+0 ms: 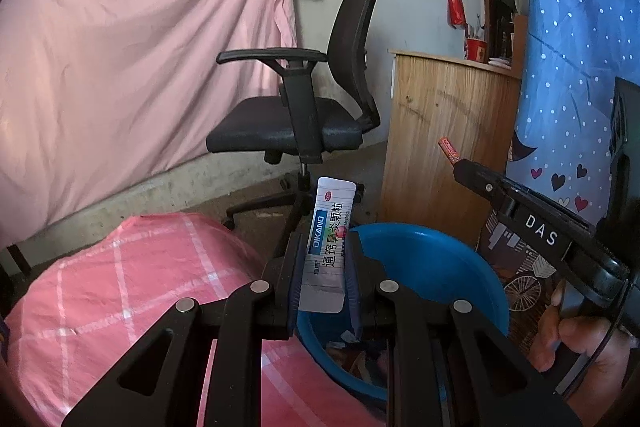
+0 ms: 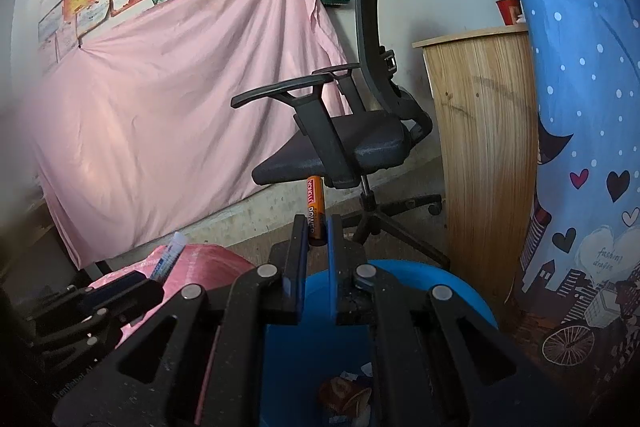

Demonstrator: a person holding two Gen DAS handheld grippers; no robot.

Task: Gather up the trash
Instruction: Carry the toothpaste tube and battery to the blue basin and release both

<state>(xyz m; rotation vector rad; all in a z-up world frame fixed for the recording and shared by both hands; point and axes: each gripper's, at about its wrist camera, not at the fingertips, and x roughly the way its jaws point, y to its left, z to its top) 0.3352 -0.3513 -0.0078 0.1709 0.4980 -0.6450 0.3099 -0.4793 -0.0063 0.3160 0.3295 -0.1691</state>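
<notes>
Left wrist view: my left gripper (image 1: 324, 267) is clamped on a medicine sachet (image 1: 329, 239), long axis upright, directly above the blue bin's (image 1: 420, 251) near rim. My right gripper (image 2: 316, 231) pinches an orange battery (image 2: 315, 205) (also upright) over the same bin. Both sit equally near; release should drop each in.

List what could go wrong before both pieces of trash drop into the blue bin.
1. The left gripper holds the sachet above the blue bin's near rim; released here, the light packet may land on the pink checked sack.
2. The right gripper pinches only the battery's lower end, so it could slip early.
</notes>
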